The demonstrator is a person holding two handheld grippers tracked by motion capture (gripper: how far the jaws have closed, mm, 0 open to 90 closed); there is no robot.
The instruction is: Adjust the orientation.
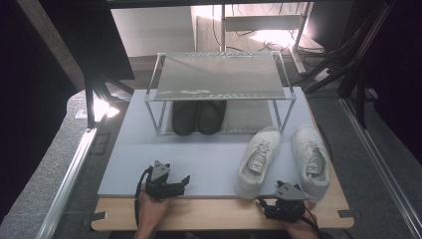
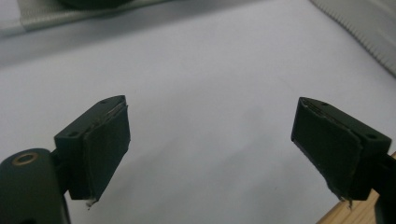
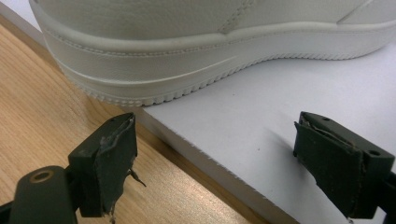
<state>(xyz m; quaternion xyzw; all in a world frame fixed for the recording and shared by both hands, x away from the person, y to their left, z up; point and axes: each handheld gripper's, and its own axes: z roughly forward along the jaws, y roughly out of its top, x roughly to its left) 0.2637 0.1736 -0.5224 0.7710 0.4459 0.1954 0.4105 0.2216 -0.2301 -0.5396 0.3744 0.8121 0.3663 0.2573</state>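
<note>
While both claws, left (image 1: 185,180) and right (image 1: 261,203), gape empty, the lower-right white shoe (image 1: 257,162) looks light, stiff-soled; grip its padded collar.

No legible text, label, brand, number or sign anywhere.

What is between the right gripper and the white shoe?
Nothing but bare grey mat and wooden table edge between the right gripper and the white sneaker, right gripper view.
</note>
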